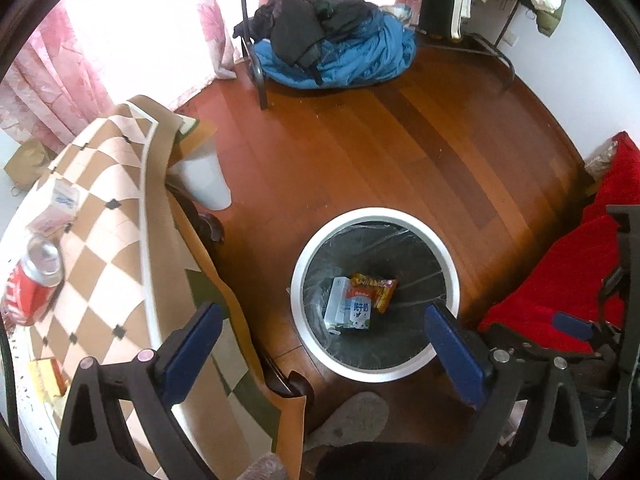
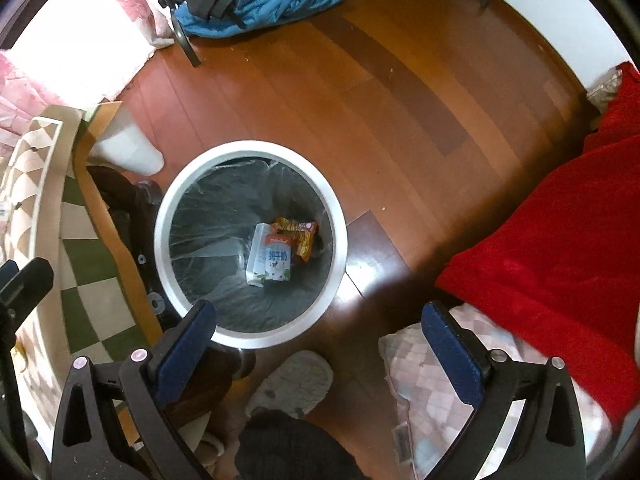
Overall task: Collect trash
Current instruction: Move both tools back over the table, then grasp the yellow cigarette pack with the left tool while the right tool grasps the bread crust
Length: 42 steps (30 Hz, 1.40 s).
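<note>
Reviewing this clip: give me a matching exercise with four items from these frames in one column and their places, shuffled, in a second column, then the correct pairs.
Items:
1. milk carton
2. red soda can
3. blue bedding
4. grey slipper

Places:
A. on the checkered tablecloth
B. heaped on the floor at the base of the clothes rack
C. inside the white bin, beside a snack wrapper
D. on the floor just in front of the bin, near the camera

Pairs: 1-C, 2-A, 3-B, 4-D
</note>
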{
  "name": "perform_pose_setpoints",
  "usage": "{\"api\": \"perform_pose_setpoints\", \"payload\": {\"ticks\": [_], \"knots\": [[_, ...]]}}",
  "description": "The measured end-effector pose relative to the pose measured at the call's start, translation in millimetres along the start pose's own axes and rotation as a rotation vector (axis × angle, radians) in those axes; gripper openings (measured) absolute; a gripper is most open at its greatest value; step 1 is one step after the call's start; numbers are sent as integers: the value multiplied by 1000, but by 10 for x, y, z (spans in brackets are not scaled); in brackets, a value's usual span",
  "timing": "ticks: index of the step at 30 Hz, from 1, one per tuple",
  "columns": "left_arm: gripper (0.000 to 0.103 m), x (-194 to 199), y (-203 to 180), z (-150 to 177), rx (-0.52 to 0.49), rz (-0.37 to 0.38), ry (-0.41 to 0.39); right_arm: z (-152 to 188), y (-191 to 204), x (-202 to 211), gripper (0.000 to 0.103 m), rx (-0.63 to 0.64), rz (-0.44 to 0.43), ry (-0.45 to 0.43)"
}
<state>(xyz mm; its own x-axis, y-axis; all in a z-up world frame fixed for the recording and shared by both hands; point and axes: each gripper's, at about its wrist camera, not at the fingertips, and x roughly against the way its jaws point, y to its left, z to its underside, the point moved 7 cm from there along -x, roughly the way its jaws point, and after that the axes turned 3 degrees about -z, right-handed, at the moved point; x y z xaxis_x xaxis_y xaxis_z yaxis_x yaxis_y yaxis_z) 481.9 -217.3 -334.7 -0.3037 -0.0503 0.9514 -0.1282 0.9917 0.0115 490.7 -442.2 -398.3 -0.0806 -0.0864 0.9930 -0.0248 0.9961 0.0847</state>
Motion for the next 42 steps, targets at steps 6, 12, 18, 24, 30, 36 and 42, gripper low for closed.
{"api": "perform_pose_setpoints", "payload": {"ticks": [6,12,18,24,30,36,42], "knots": [[103,413,105,54,24,1,-78,104,49,532,103,-5,-17,-84],[103,930,344,123,49,-16,-169,245,191,1131,103,-8,-74,-182],[103,1511,889,199,139,-88,-250,409,639,1746,103,22,-188,-271],[103,1692,2006,669,313,-186,-254,694,1663,1908,103,154,-318,-240],[103,1231,3156,1542,487,-310,-109,1040,2800,1351,100,275,-386,-106],[103,746,3794,2279,553,-379,34,1270,3726,597,76,333,-381,2],[103,470,3987,2430,501,-399,70,1359,4198,169,59,376,-350,20]]}}
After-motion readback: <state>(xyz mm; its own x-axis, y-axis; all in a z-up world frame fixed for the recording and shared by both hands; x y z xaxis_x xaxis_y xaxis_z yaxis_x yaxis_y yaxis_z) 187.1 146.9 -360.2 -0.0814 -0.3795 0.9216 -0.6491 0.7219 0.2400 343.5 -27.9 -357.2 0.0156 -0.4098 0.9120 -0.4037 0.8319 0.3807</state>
